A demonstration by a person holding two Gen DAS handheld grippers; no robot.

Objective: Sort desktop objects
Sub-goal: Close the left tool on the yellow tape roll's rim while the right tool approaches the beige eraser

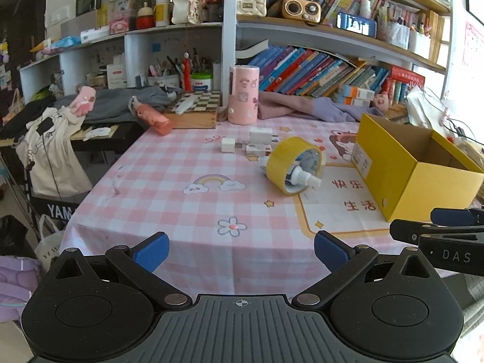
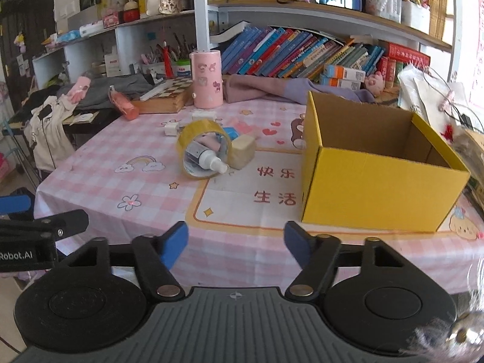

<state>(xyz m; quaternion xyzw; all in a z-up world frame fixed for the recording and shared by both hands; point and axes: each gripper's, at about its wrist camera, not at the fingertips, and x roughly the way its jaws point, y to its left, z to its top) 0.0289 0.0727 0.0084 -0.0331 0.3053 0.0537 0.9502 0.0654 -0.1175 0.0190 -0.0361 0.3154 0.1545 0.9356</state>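
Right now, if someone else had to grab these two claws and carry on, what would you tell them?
Left claw: open, holding nothing, at the table's near edge.
Right claw: open, holding nothing, beside it.
Yellow box: open on the right; what shows of its inside is bare.
Tape roll: lying mid-table, a white-capped bottle poking through it. A beige block touches it; small white boxes sit behind.
Done: nothing visibly sorted.
Left: probably move these into the box.

Bright daylight enters from the far right, washing out that edge. Both views are sharp centrally. Shelves bow with fisheye distortion.
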